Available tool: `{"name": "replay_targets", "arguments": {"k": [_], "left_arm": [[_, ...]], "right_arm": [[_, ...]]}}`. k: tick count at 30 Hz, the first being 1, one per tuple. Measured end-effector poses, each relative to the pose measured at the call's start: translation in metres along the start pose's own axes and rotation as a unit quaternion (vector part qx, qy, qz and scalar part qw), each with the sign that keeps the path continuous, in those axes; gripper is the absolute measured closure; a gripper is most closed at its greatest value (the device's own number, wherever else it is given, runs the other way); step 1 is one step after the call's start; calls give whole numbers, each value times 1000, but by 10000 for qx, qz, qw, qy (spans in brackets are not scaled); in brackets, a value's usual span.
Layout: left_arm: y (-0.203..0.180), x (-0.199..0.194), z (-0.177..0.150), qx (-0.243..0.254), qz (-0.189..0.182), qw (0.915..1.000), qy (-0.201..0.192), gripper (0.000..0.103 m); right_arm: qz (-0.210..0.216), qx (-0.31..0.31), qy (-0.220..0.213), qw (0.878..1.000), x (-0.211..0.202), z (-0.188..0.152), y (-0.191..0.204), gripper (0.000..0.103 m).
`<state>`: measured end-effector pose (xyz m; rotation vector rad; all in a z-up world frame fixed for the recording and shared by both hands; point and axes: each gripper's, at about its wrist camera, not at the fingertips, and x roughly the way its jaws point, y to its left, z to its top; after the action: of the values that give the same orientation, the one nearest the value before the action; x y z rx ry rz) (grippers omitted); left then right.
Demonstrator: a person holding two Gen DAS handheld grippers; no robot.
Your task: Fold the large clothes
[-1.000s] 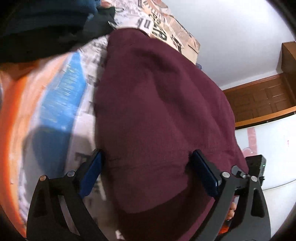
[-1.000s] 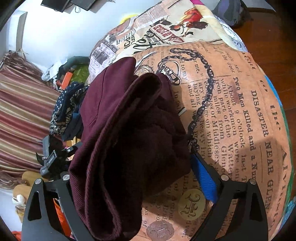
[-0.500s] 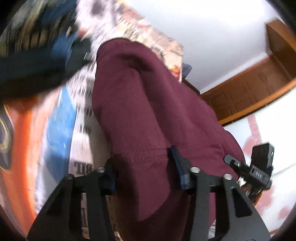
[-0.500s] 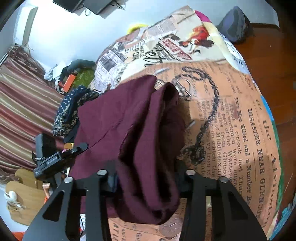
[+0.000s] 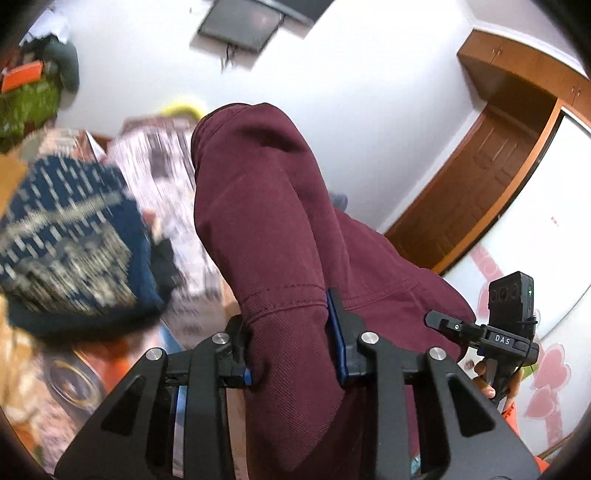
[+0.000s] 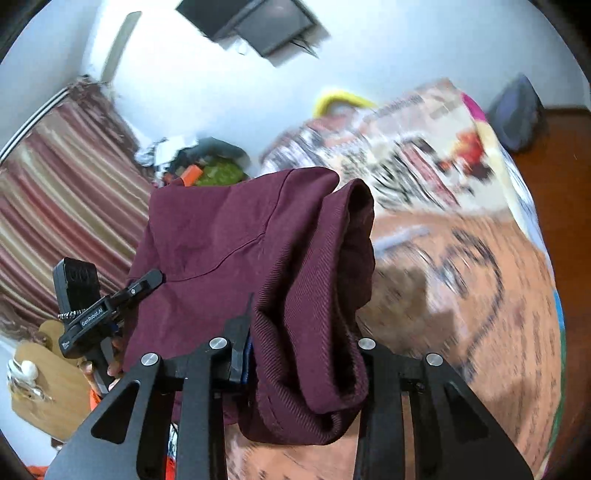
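A folded maroon garment (image 5: pixel 266 229) is held up in the air between both grippers. My left gripper (image 5: pixel 291 343) is shut on one edge of it, the cloth bunched between the blue pads. My right gripper (image 6: pixel 303 358) is shut on the other edge of the maroon garment (image 6: pixel 258 251), where thick folds hang over its fingers. The right gripper also shows in the left wrist view (image 5: pixel 495 332), and the left gripper in the right wrist view (image 6: pixel 99 310). The garment hangs above the newspaper-print bedspread (image 6: pixel 461 280).
A dark blue patterned garment (image 5: pixel 70 240) lies on the bed at the left. Striped curtains (image 6: pixel 55 192) hang at the left, a wall screen (image 6: pixel 251 22) above, a wooden door (image 5: pixel 476 184) at the right. A dark bag (image 6: pixel 517 110) sits beyond the bed's far corner.
Both grippers went from open around the garment to shut on it, then lifted it off the bed and tilted upward, so the walls now fill the view.
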<state>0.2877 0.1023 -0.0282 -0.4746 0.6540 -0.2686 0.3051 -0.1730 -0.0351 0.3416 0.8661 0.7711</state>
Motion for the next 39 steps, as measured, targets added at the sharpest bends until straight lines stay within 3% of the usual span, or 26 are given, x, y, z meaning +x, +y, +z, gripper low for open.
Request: {"name": "replay_targets", "arguments": {"k": [6,15,20,23,27,30,36,39], "left_arm": [[50,-47,50,-27,205,9987,-456,72],[154,-77,108,-254,609,9951,-735,72],[232,-53,123,-648,820,9924,-648,72],[278,-26,114,-983,1035,9893,-303,69],[322,-2,99,-1337,1114,9847,-139,61],[328,-3,96,-1429,992,9846,-182,59],[304,-10,96,-1081,1621,9808,-54,55],[291,-17,94,-1052,1895,9761,-134,55]], "right_arm": [[271,-446,-88,9986,48,30,55,75],[649,-684,88,9955,157,61,108,75],[551,-618,442,9956,234,62,112,75],[326,-546,769,9950,275,51,102,75],[206,-740,695,9946,290,41,95,72],[114,-941,614,9936,284,40,104,66],[-296,-1119,601,9915,271,35,113,56],[-490,-1222,539,9898,259,32,117,55]]}}
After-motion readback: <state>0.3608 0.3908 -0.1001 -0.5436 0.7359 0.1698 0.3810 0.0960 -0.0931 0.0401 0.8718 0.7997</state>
